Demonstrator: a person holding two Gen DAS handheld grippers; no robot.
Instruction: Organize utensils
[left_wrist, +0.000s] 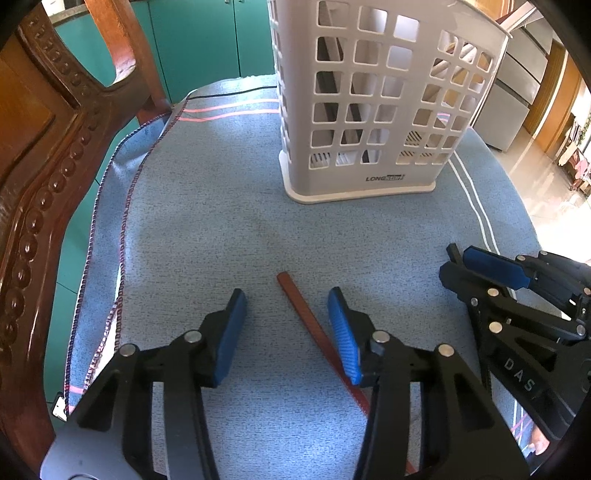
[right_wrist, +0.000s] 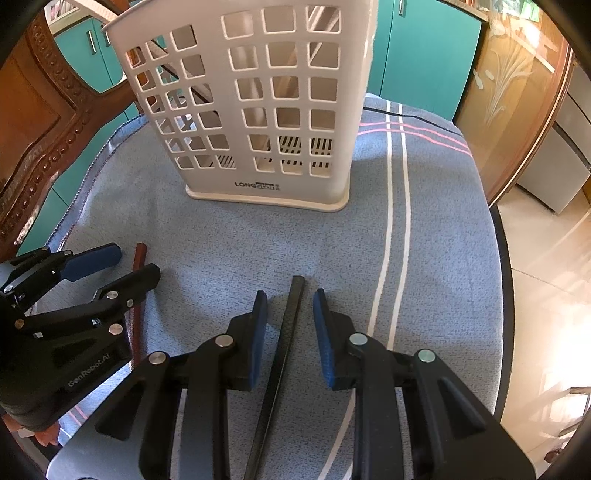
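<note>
L tool (left_wrist: 286, 325) part open, red-brown stick (left_wrist: 295, 295) btwn pads, near right pad, not gripped. R tool (right_wrist: 290, 325) part open around black stick (right_wrist: 291, 314), no contact. Both lie on blue-clothed worktop (left_wrist: 221, 221) before white basket (left_wrist: 369, 110).

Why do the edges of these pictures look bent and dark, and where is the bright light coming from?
Both views come through a fisheye lens, so straight lines bow and the corners go black. In the left wrist view, the tiled floor glares at right and the white basket bulges. In the right wrist view, sunlight washes out the floor, while the blue cloth stays sharp and evenly lit.
</note>
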